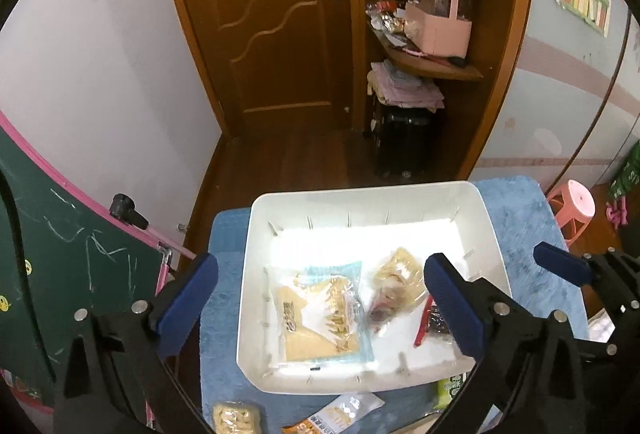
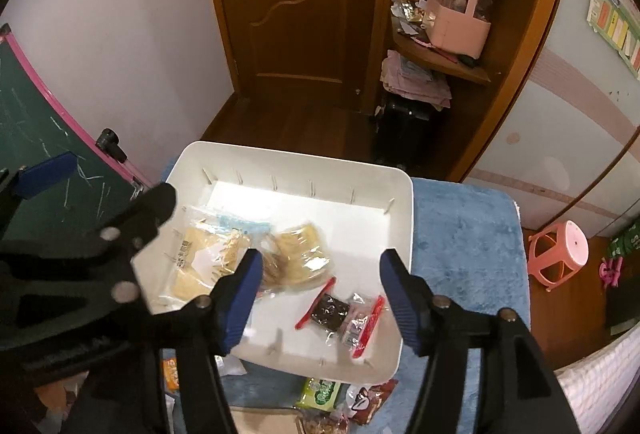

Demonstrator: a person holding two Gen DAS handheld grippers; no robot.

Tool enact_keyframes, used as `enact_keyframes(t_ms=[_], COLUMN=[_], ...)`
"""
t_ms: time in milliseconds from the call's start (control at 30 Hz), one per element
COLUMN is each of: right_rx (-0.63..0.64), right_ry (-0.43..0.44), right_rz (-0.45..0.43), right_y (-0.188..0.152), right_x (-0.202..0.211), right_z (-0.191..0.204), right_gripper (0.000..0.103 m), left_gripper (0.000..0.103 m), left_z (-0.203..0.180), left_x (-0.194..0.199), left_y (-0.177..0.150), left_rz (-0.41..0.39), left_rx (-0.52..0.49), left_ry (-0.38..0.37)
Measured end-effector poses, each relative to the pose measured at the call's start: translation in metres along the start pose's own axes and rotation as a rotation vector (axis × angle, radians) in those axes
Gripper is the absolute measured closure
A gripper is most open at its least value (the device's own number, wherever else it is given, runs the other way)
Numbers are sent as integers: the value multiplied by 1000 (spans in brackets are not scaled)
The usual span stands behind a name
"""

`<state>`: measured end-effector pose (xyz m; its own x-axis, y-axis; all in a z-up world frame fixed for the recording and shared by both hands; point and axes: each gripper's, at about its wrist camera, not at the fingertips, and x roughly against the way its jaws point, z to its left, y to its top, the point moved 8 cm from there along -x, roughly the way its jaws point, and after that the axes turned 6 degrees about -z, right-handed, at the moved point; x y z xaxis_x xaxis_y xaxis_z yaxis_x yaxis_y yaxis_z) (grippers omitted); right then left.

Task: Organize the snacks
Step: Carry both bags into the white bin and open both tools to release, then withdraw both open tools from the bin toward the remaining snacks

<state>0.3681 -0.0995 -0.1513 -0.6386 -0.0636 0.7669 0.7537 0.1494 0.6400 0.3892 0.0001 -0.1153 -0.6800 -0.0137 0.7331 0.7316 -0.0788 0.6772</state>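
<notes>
A white plastic bin [image 1: 494, 234] [image 2: 402, 218] stands on a blue cloth. It holds a flat pale cracker packet [image 1: 320, 310] [image 2: 204, 254], a clear bag of yellow snacks [image 1: 396, 282] [image 2: 300, 254] and a red-edged dark snack packet [image 2: 340, 314] [image 1: 432, 322]. My left gripper [image 1: 320, 306] is open and empty above the bin's near side. My right gripper [image 2: 320, 298] is open and empty above the bin, over the red-edged packet. Each gripper shows at the edge of the other's view.
More snack packets lie on the blue cloth [image 2: 468, 254] in front of the bin: a green one [image 2: 320, 392], a red one [image 2: 368, 402], a grey one [image 1: 344, 410], a biscuit pack [image 1: 236, 418]. A chalkboard [image 1: 60, 254] stands left, a pink stool [image 2: 560, 254] right.
</notes>
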Motion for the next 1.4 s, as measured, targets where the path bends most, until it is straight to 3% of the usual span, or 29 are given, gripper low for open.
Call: enact_keyframes(t_ms=[300, 667, 1067, 1400], right_rx=[2, 12, -7, -32], right_ry=[25, 82, 93, 115], right_rz=[17, -40, -32, -1], right_y=[-8, -31, -115, -177], right_x=[5, 67, 137, 164], right_z=[3, -8, -66, -105], right_gripper=[40, 40, 40, 40], left_gripper=[1, 1, 1, 1], left_z=[4, -1, -54, -85], left_x=[26, 97, 165, 196], left_y=[-15, -43, -129, -191], left_rz=[-14, -38, -6, 51], left_rx=[15, 97, 107, 63], left_ry=[10, 46, 45, 68])
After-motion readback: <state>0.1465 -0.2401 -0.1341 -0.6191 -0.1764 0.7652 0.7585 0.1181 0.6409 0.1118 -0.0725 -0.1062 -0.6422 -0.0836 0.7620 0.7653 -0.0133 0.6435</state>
